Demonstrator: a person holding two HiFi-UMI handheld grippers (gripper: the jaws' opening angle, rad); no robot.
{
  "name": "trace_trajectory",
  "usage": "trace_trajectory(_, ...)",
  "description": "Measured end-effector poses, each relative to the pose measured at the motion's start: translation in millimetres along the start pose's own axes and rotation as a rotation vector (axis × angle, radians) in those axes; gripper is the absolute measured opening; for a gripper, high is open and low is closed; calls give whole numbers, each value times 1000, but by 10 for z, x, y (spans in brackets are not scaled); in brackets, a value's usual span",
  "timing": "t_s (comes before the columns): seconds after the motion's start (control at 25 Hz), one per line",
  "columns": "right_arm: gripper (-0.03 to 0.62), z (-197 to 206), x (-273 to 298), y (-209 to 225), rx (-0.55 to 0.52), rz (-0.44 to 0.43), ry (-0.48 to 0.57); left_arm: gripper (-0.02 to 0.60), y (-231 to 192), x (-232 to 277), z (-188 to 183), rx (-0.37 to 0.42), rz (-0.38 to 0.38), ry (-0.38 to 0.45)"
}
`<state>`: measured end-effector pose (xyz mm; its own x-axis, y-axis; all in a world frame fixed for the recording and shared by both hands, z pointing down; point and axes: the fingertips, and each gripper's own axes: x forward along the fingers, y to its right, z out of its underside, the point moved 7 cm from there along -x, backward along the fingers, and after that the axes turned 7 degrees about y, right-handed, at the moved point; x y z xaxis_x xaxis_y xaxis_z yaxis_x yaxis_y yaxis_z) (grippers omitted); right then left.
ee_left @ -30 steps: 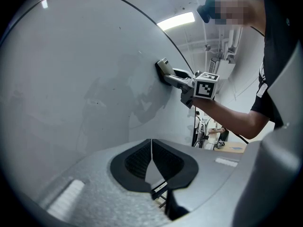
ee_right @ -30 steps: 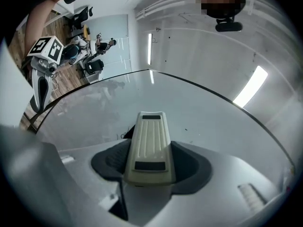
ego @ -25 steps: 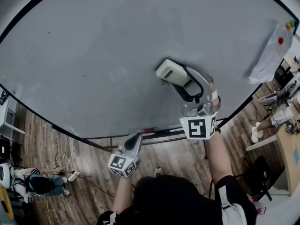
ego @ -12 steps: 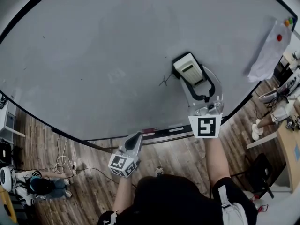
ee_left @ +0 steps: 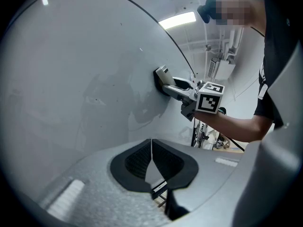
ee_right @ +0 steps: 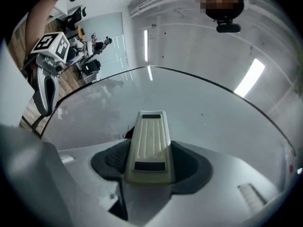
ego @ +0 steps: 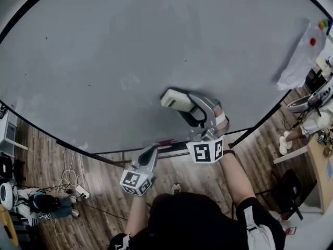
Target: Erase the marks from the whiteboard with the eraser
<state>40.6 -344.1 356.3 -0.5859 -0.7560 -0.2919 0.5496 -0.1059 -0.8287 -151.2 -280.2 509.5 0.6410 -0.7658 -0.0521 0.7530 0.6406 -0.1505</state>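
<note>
— On the left?
— Left gripper [ego: 151,151], low, near the bottom edge of the whiteboard [ego: 130,46]. Jaws pressed together, nothing between them.
— Further right?
— Cream eraser [ego: 176,99], flat against the board's lower middle, clamped in the right gripper [ego: 191,110]. Small dark scribble [ee_right: 128,131] just beside the eraser, seen from the right gripper view.
— Far right?
— Pale sheet [ego: 301,59] on the board.
</note>
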Motion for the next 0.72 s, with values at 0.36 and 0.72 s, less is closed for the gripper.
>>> trace_trajectory(0.36,253,128,-151,658,-14,141,14,18,-11,33,9,-2,7,1)
trace_trajectory(0.72,253,281,-245,346,17,103,-47,18,17,106,43,-9,34,-9)
